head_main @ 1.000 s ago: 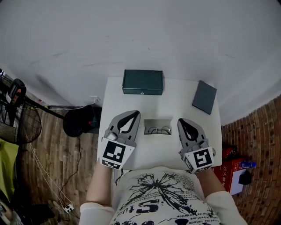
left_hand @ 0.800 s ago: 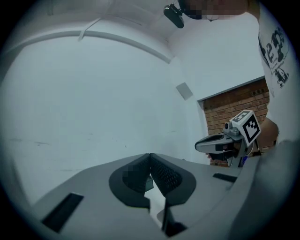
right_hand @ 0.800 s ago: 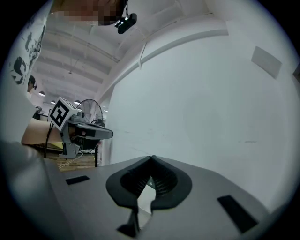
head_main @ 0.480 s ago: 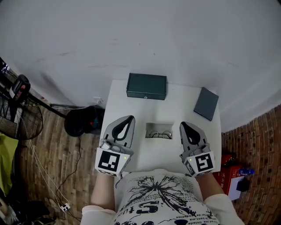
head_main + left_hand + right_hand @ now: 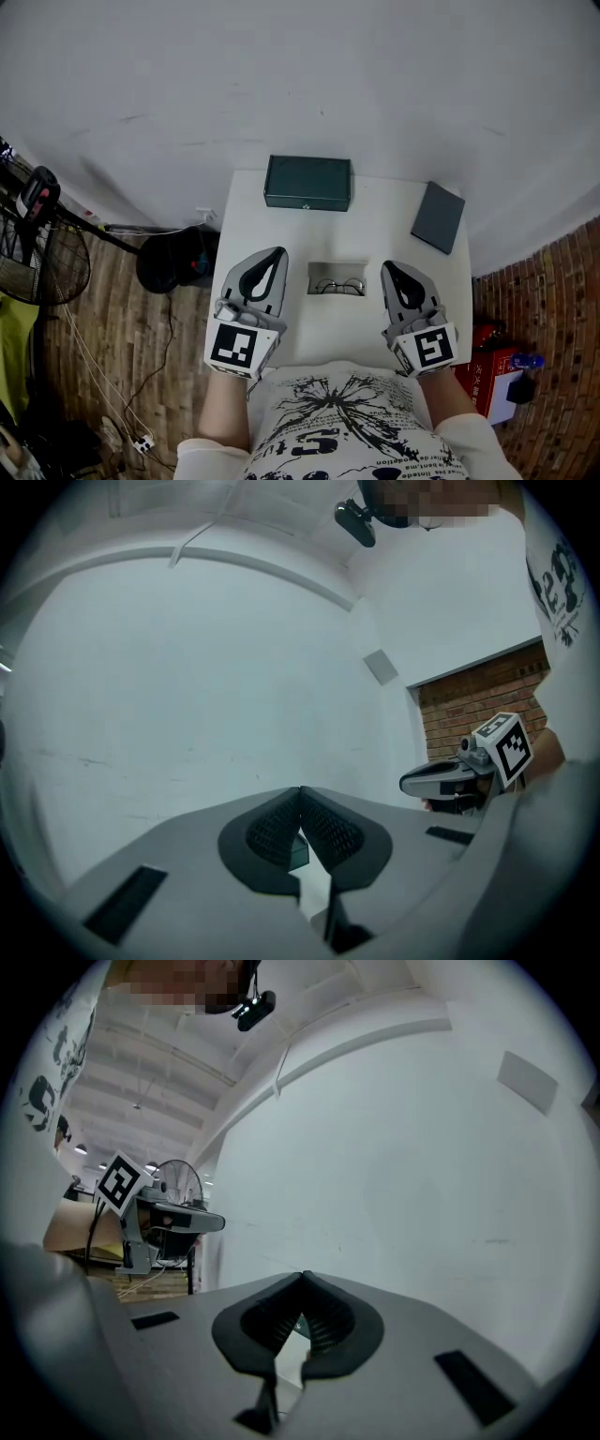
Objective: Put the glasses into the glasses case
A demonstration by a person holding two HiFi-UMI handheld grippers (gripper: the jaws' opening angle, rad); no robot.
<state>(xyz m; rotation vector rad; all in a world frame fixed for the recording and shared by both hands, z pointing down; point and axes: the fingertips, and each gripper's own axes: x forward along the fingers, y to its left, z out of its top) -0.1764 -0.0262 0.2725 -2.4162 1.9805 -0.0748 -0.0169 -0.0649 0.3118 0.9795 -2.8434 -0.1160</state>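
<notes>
White table (image 5: 384, 220); white wall (image 5: 300, 84) behind; wood floor (image 5: 112, 328); left claw (image 5: 278, 250), right claw (image 5: 385, 267) pressed together.

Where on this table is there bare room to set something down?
Bare tabletop lies between the green case and the glasses, and between that case and the dark grey slab. Crowded: the near strip, with left gripper, glasses, right gripper.

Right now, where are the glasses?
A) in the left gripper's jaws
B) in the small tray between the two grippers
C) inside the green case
B: the glasses lie in the small tray between the left gripper and right gripper, short of the green case.
</notes>
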